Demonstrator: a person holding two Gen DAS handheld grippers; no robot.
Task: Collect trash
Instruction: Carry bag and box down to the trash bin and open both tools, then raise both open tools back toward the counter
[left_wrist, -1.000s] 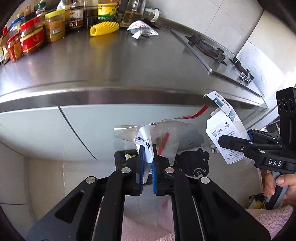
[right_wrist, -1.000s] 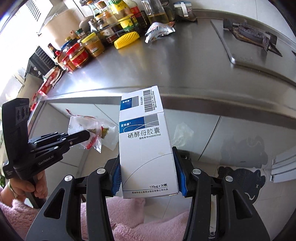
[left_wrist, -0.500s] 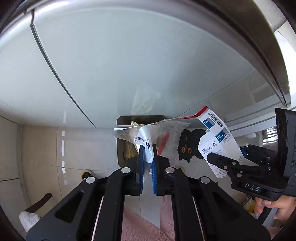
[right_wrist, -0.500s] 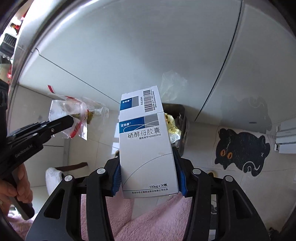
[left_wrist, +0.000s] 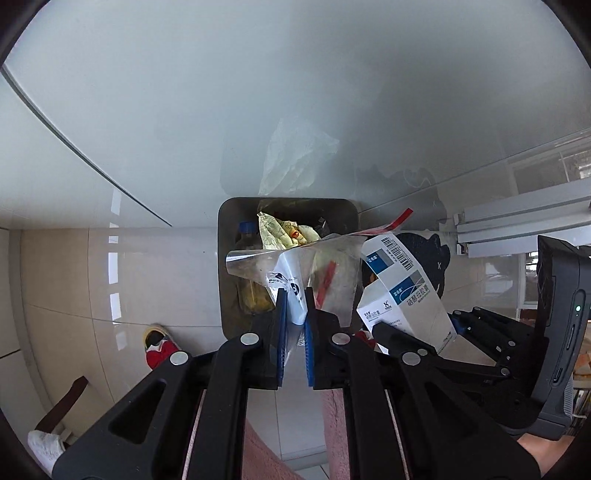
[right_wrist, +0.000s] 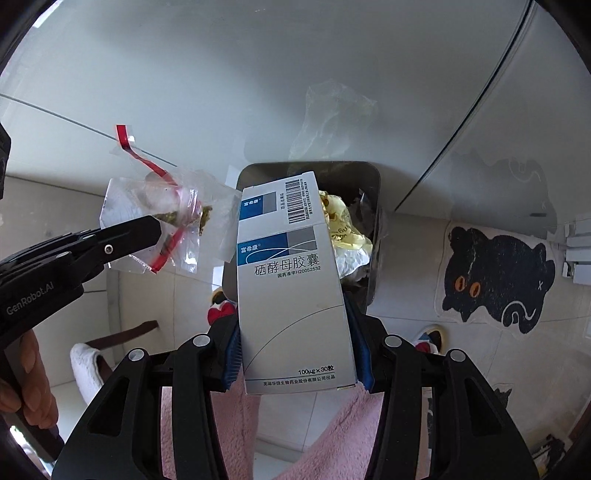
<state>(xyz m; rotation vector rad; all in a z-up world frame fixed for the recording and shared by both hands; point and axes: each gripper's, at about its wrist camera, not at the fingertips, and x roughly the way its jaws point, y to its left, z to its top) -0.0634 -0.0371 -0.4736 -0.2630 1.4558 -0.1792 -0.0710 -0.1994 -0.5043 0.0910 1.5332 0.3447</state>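
Note:
My left gripper (left_wrist: 294, 306) is shut on a clear plastic bag (left_wrist: 325, 266) with a red strip, held above the dark trash bin (left_wrist: 225, 258) on the floor. The bag also shows in the right wrist view (right_wrist: 166, 225), left of the bin (right_wrist: 373, 229). My right gripper (right_wrist: 293, 350) is shut on a white and blue medicine box (right_wrist: 291, 288), held over the bin's front rim. In the left wrist view the box (left_wrist: 402, 295) is at the right of the bag. The bin holds yellow and white wrappers (right_wrist: 347, 236).
Glossy white cabinet doors (left_wrist: 295, 92) stand right behind the bin. A black cat-shaped mat (right_wrist: 495, 273) lies on the tiled floor to the right. Slippers (left_wrist: 159, 343) and the person's pink-robed legs (right_wrist: 332, 443) are below the grippers.
Both grippers have tilted down from the counter toward the floor and moved closer over the bin. The bag and the box stay gripped and now hang nearer together.

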